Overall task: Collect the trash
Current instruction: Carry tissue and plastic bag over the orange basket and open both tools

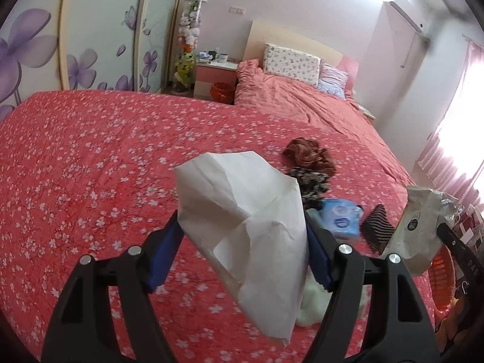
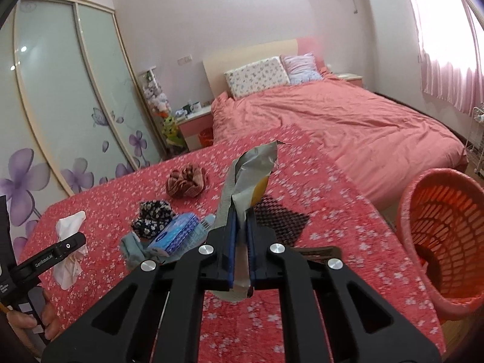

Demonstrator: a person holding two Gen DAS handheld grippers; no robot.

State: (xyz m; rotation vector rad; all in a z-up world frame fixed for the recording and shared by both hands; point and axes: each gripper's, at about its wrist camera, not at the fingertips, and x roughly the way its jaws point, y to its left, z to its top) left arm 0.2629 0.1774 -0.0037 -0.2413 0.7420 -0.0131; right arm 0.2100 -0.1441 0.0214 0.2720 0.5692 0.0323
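**Crumpled paper and foil wrapper held above the floral bedspread**

White crumpled paper [image 1: 242, 211] is held between the blue pads of the left tongs [image 1: 242, 233], which are spread wide and pressed against its two sides; the sheet hangs down past the pads, clear of the red floral bedspread [image 1: 90, 166]. A silvery foil wrapper [image 2: 251, 175] with a yellow patch is pinched by the right tongs [image 2: 241, 224], whose pads are pressed almost together on its lower end, so that the wrapper stands up beyond the tips. Below and beyond both tongs, a brown scrunchie [image 2: 186, 181], a dark flowered cloth [image 2: 152, 217], a blue tissue pack [image 2: 175, 236] and a black striped item [image 1: 378, 227] are seen lying on the bedspread. An orange slatted basket [image 2: 447, 227] is seen just beside the bed's right edge, tilted toward the right tongs.
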